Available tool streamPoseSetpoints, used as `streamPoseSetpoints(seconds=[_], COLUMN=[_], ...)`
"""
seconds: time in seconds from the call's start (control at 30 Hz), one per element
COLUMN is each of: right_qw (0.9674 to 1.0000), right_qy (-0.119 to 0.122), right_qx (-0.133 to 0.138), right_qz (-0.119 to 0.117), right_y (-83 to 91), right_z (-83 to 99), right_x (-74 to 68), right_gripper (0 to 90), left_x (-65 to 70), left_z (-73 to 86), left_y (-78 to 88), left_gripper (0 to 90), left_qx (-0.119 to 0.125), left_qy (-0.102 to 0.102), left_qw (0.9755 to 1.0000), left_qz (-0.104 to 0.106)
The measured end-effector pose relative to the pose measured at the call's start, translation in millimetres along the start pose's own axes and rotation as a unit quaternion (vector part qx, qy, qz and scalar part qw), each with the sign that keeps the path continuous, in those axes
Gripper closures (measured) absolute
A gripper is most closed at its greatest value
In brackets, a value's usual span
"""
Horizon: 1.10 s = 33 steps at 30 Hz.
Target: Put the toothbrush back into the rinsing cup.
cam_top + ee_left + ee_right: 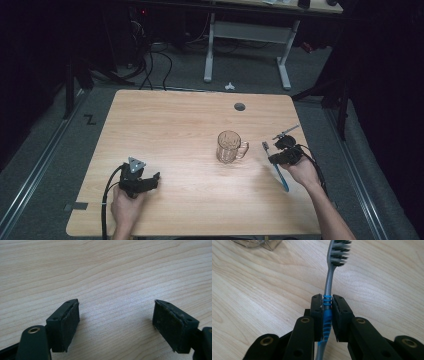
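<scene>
the toothbrush (278, 167) is at the right side of the tabletop (190, 120), clamped in the right gripper (274, 158). in the high view its long axis runs from the bristle head, which points away from the person and slightly left, back to the blue handle end, which reaches toward the near edge and slightly right, past the right hand (301, 172). the head end lies just right of the mug (230, 146) and apart from it.

in the right gripper view the right gripper (327, 303) is closed tight on the toothbrush (329, 287), its two black jaws pressing on the blue ribbed grip from either side. the grey neck rises straight out between the jaws and the dark bristle head sits at the top of that view. a bit of the clear mug (258, 243) shows at the upper left corner.

the mug is a clear glass one, standing upright near the middle right of the tabletop with its handle turned toward the right gripper.

the left gripper (145, 181) is near the front left of the tabletop, held in the left hand (126, 207), well apart from the mug and toothbrush. in the left gripper view the left gripper (116, 311) is wide apart with nothing between its jaws, just bare wood grain of the tabletop (105, 270) below.

a round grommet hole (239, 106) sits near the far edge of the tabletop.
</scene>
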State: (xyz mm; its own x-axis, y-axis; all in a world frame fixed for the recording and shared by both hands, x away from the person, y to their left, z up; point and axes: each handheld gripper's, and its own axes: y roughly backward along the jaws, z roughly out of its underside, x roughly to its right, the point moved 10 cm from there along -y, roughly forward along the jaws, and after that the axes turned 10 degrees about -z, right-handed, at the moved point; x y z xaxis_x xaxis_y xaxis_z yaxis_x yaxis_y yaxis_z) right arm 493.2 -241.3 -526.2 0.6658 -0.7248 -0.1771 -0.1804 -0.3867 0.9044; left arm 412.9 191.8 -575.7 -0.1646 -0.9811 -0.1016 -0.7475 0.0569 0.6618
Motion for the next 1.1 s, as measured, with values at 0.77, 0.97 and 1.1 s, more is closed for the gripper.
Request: streamPoseSetpoints(seconds=[0.77, 0.97, 1.1], right_qw=[0.9957, 0.9936, 0.9910], right_qy=[0.018, 0.020, 0.023], right_qx=[0.091, 0.111, 0.131], right_qz=[-0.009, -0.010, -0.011], right_y=[30.7, 36.7, 40.4], right_z=[-18.4, -20.4, -21.8], right_x=[-11.1, -13.0, -17.0], right_gripper=[80.0, 80.1, 80.2], left_x=[0.0, 0.0, 0.0], left_z=[0.0, 0.0, 0.0], left_y=[0.0, 0.0, 0.0], left_gripper=[22.2, 22.2, 22.2], left_qx=[0.000, 0.000, 0.000], left_qy=[0.000, 0.000, 0.000], left_qw=[1.0000, 1.0000, 1.0000], left_qz=[0.000, 0.000, 0.000])
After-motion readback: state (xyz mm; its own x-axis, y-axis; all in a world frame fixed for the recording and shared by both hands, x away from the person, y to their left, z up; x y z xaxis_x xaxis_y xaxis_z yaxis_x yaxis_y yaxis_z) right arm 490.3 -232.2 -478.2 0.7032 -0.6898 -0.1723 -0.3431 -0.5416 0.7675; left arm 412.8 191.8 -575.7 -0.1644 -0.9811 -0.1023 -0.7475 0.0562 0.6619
